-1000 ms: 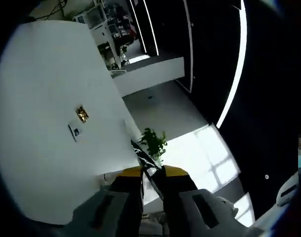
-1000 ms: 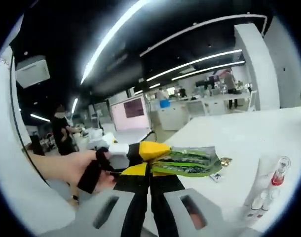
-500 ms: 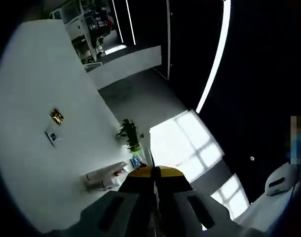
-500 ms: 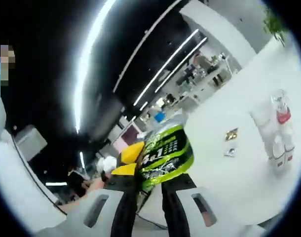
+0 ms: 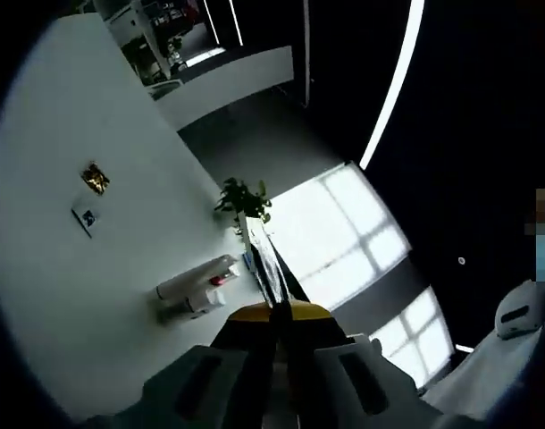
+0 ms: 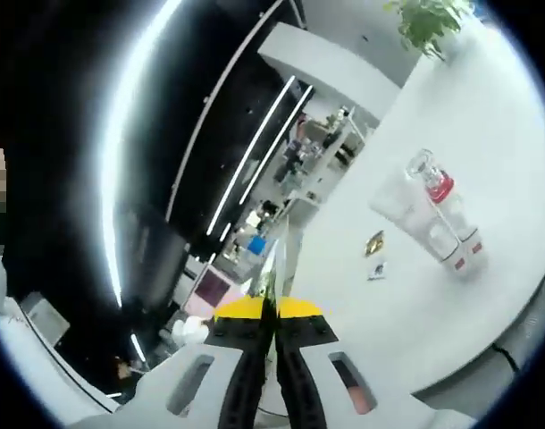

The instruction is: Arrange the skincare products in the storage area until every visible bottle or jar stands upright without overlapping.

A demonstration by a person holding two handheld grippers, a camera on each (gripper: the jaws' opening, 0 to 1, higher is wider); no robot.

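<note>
Both hand-held grippers, left and right, are pinching the thin green foil sachet, now turned edge-on, above the white worktop, near the white tubes lying flat.

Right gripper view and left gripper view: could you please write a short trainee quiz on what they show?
1. True or false: the right claw is shut on a thin packet seen edge-on.
2. What colour is the band on the clear-topped bottle on the white table? A red, B blue, C black.
3. Fill in: in the left gripper view, a potted ___ stands at the table's edge, beyond the tubes.
Key: 1 true; 2 A; 3 plant.
</note>
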